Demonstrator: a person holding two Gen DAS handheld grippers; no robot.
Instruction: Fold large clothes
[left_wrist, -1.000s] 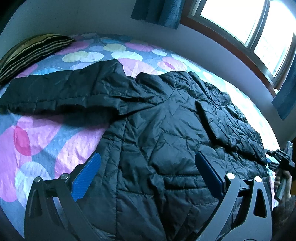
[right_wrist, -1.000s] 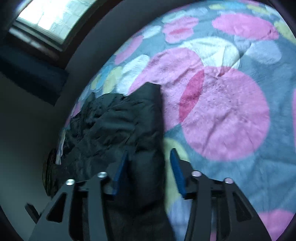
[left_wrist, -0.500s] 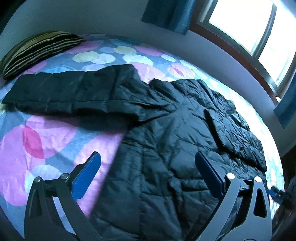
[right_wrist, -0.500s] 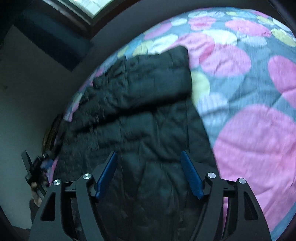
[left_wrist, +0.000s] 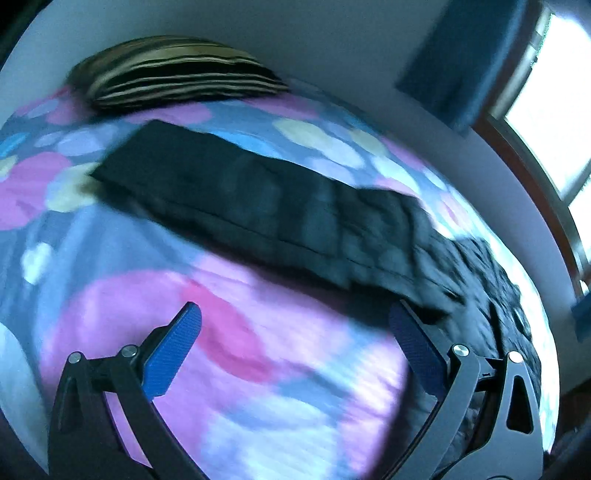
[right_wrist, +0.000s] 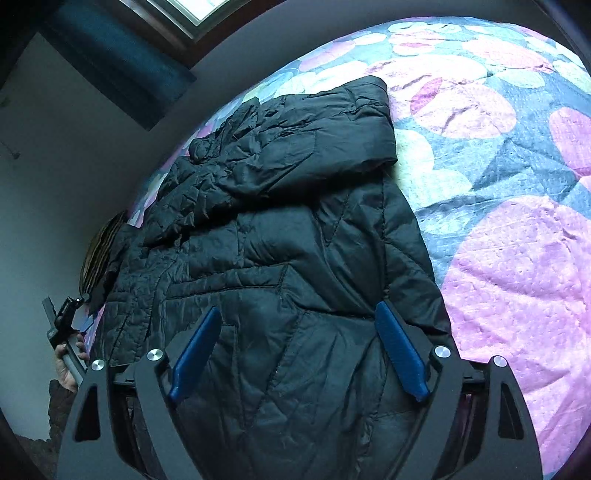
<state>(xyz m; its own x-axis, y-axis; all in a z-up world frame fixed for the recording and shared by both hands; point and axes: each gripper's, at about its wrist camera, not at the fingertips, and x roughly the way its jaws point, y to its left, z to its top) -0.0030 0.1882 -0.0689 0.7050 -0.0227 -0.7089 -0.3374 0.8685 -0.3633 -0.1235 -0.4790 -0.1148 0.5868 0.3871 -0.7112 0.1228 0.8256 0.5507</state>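
A large black quilted jacket (right_wrist: 280, 258) lies spread on a bed with a pink, blue and yellow spotted cover (right_wrist: 517, 266). One sleeve is folded across its upper body in the right wrist view. The other sleeve (left_wrist: 258, 206) stretches out flat toward the pillow in the blurred left wrist view. My right gripper (right_wrist: 299, 350) is open and empty, hovering over the jacket's lower body. My left gripper (left_wrist: 295, 350) is open and empty, above bare cover just short of the outstretched sleeve. The left gripper also shows small at the far left of the right wrist view (right_wrist: 68, 321).
A striped pillow (left_wrist: 177, 70) lies at the head of the bed against the wall. A window (left_wrist: 554, 110) with blue curtains (left_wrist: 465, 59) is along the far side. Open bed cover spreads right of the jacket (right_wrist: 498, 110).
My left gripper has swung left, off the jacket body toward the outstretched sleeve. My right gripper has let go of the sleeve it was closed around, opened and drawn back over the jacket's lower body.
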